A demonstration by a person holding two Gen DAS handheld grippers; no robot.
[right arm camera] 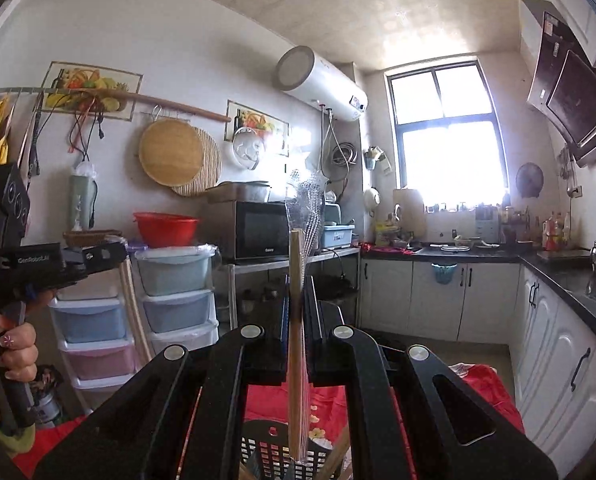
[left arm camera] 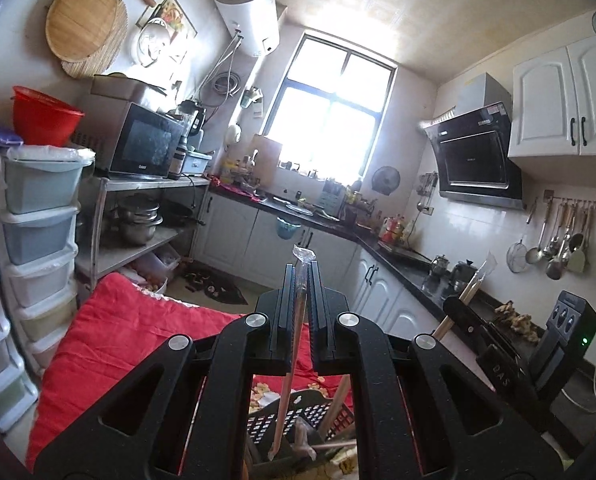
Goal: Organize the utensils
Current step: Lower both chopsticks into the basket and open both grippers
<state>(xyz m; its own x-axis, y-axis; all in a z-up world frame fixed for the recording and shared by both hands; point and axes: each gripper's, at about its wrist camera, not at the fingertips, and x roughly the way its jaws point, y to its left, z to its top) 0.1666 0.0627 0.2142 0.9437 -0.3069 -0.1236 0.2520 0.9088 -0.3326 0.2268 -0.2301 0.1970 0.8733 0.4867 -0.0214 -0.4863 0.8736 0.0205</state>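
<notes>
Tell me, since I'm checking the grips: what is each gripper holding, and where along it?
Left gripper: plastic-wrapped chopsticks, clamped just below their upper end. Right gripper: wrapped wooden chopsticks, clamped somewhat below their top.

surface: red quilted cloth (left arm camera: 146, 320) with a floral print spread flat, pale lace trim at its far edge | on it: black perforated plastic basket (right arm camera: 270, 452), standing upright | basket holds: wooden sticks, some in clear wrap
</notes>
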